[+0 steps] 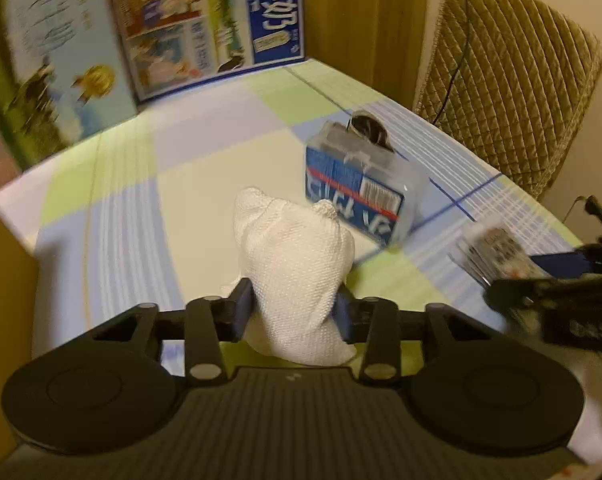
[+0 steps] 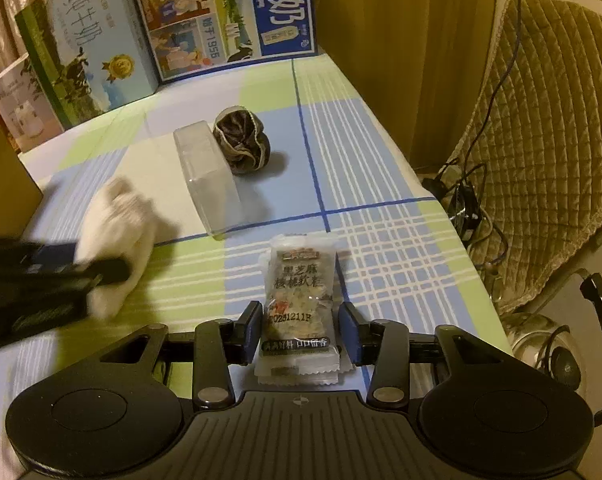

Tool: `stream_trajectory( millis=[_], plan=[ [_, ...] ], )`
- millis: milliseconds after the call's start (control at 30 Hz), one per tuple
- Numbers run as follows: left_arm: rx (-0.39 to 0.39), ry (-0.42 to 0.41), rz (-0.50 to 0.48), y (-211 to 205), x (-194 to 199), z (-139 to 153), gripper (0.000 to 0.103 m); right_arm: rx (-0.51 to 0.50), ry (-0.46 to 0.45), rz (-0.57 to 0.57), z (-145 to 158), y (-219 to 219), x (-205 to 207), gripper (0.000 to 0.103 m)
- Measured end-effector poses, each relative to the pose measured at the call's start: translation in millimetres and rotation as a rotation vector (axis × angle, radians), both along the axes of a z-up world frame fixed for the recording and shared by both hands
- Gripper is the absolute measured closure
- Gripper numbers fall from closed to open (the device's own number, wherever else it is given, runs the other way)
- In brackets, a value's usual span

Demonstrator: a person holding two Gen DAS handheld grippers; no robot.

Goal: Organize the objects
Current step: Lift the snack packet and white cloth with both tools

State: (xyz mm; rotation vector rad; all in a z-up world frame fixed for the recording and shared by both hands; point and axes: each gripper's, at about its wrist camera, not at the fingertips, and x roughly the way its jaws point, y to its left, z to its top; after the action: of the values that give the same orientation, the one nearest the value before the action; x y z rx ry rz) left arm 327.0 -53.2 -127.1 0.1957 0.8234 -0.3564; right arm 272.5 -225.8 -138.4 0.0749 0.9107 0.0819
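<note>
Left wrist view: white knitted pouch, standing on the checked tablecloth, clamped at its lower half by the left gripper; both pads press into the fabric. Behind it to the right, a clear plastic box with a blue printed face, blurred; the lettering cannot be read. A dark round bundle shows just behind the box, mostly hidden by it. At the right edge, the right gripper appears as a dark blurred shape with a snack packet beside it. Two milk cartons stand at the far end of the table. A quilted chair back stands past the table's right side.

Right wrist view: the snack packet lies flat on the cloth between the right gripper's fingers; a narrow gap shows on each side, so the pads do not press it and the jaws stand open around it. This view shows the box from its plain clear side, and the dark bundle in full, touching or just beside the box. The pouch and left gripper sit at the left, heavily blurred. Cables and a metal kettle, partly cut off, lie beyond the table edge.
</note>
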Motion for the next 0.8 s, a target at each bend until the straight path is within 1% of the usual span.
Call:
stream_trajectory(
  millis=[67,133,267,400,500,533,600,633,667,700,800],
  plan=[
    [-0.02,0.022,0.021,8,-17,3,0.071,-0.007,0.003,0.01,0,2,-1,0.064],
    [-0.033,0.037,0.039,16,-36,6,0.071,-0.002,0.013,0.017,1,3,-4,0.067],
    [-0.019,0.025,0.048,25,-75,9,0.071,0.007,0.03,0.054,2,12,-17,0.068],
    [-0.022,0.025,0.078,37,-97,8,0.071,0.009,0.037,0.128,2,31,-32,0.068],
    [-0.04,0.015,0.09,44,-105,7,0.069,-0.03,0.021,0.159,0,43,-39,0.067],
    [-0.038,0.01,0.087,44,-105,6,0.065,-0.041,0.016,0.161,-2,45,-39,0.067],
    [-0.031,0.001,0.077,44,-104,5,0.064,-0.044,0.013,0.156,-2,45,-37,0.065],
    [-0.031,-0.001,0.073,44,-104,5,0.06,-0.04,0.01,0.145,-2,44,-36,0.064],
    [-0.023,-0.004,0.073,43,-103,4,0.057,-0.038,0.01,0.138,-3,42,-35,0.061],
    [-0.016,-0.009,0.067,42,-102,4,0.056,-0.038,0.01,0.132,-3,42,-35,0.057],
    [-0.007,-0.015,0.049,38,-98,1,0.054,-0.047,0.007,0.124,-4,40,-33,0.053]
  ],
)
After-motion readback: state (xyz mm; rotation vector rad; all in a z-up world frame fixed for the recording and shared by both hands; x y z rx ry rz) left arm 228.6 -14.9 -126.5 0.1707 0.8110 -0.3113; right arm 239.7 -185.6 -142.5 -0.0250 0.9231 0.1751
